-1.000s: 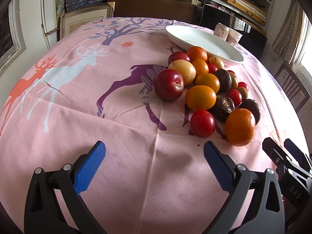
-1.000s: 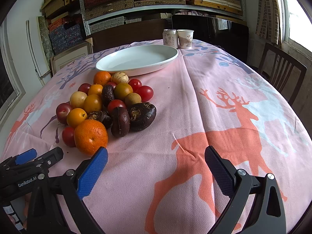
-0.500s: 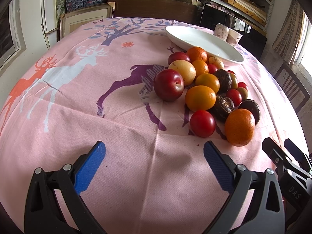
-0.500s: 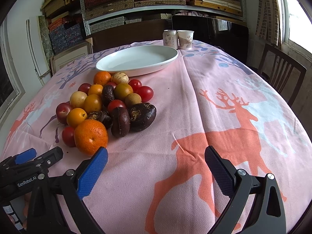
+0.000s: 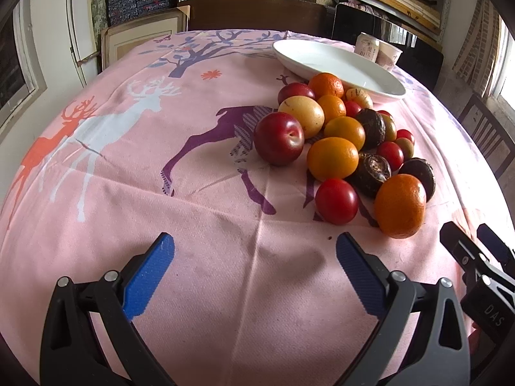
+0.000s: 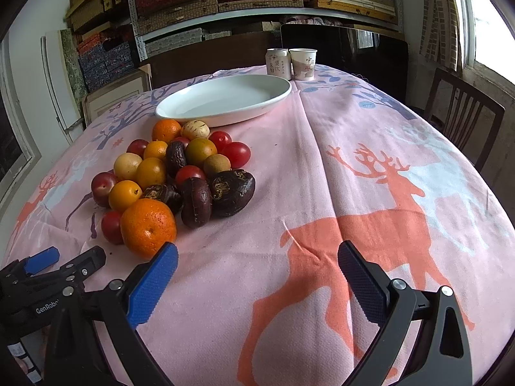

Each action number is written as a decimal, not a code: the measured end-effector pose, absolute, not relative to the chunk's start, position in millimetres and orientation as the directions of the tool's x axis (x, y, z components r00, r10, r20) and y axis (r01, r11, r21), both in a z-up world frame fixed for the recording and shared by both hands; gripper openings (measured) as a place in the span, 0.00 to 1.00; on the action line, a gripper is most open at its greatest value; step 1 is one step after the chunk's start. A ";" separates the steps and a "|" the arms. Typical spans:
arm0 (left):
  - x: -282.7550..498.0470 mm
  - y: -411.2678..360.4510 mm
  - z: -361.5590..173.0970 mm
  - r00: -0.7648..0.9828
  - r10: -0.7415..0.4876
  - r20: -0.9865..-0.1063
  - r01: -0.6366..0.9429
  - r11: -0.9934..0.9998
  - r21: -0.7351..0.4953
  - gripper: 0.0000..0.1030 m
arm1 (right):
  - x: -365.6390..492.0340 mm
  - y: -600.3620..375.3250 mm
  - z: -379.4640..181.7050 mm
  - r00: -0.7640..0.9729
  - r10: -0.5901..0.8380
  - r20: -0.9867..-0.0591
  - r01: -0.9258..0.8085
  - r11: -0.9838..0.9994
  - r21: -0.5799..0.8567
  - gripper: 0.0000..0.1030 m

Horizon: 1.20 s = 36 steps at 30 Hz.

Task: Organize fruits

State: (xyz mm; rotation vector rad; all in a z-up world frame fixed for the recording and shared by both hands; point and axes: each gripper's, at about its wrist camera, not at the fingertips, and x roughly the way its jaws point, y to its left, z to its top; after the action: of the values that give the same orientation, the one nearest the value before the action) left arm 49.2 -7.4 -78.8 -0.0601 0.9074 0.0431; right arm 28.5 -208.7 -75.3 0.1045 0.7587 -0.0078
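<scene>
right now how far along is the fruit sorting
Nothing looks done: the white plate holds no fruit, and the whole fruit pile sits on the pink tablecloth just in front of it. Nothing is in hand either: the left tongs and right tongs are both open above bare cloth, near the large orange. Every piece is left to move.

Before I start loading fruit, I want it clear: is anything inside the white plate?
Nothing shows inside the white plate; its visible bowl is bare. Its near rim hides a thin strip.
</scene>
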 end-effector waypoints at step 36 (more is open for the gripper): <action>100.9 36.8 -68.9 0.557 -0.234 -0.797 0.198 0.969 -0.146 0.96 | 61.3 -144.2 -70.7 0.624 0.221 -0.750 -0.219 0.970 0.103 0.71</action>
State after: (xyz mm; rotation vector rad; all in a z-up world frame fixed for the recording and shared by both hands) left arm 100.9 36.8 -68.9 -0.0408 0.9468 -0.2551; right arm 61.3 -144.2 -70.7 0.0019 0.8611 0.2528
